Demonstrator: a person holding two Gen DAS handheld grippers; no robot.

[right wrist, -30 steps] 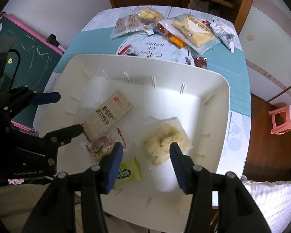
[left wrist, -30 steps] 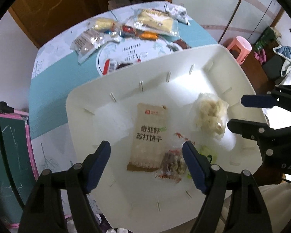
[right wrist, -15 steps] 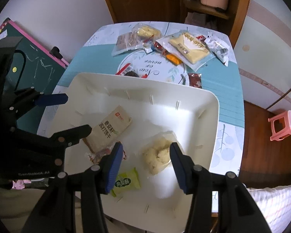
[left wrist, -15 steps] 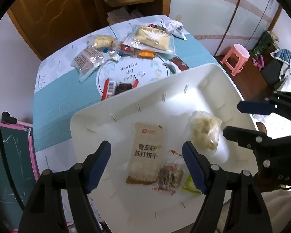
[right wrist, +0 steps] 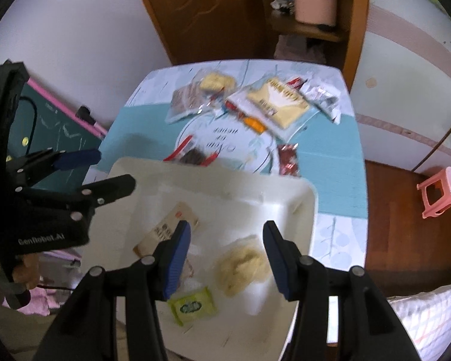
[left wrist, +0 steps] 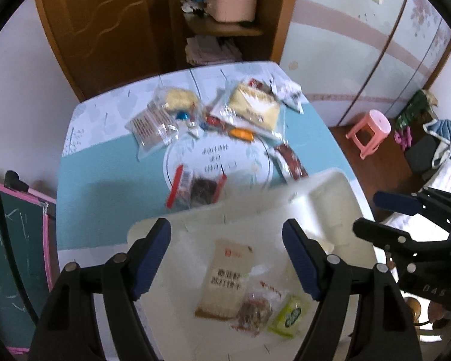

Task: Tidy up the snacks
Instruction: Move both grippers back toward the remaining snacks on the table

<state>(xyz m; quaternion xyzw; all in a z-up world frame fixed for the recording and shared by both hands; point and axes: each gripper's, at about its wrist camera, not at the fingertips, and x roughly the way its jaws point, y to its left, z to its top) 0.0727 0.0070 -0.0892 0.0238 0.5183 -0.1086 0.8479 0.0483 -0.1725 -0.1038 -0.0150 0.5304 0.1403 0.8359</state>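
A white tray (left wrist: 330,207) (right wrist: 225,192) lies at the near end of a teal-clothed table (left wrist: 105,192). In it are a beige cracker pack (left wrist: 225,279) (right wrist: 171,228), a clear packet of brown snack (left wrist: 254,310), a green packet (left wrist: 290,316) (right wrist: 192,305) and a pale puffy bag (right wrist: 243,261). My left gripper (left wrist: 225,234) (right wrist: 111,168) hovers open above the tray's left side. My right gripper (right wrist: 227,234) (left wrist: 375,216) hovers open above its right side. Neither holds anything. Several loose snacks lie at the table's far end, among them a big yellow pack (left wrist: 254,106) (right wrist: 278,102) and a red-edged packet (left wrist: 195,189) (right wrist: 192,155).
A dark red packet (left wrist: 291,161) (right wrist: 287,159) lies just beyond the tray's far right corner. A green chalkboard (left wrist: 12,240) (right wrist: 45,129) leans left of the table. A pink stool (left wrist: 369,129) (right wrist: 442,192) stands on the floor to the right. A wooden door and shelf are behind.
Both grippers have risen and tipped up, so the tray has slid low in both views and more of the table and room shows. Their jaws stand as wide as before.
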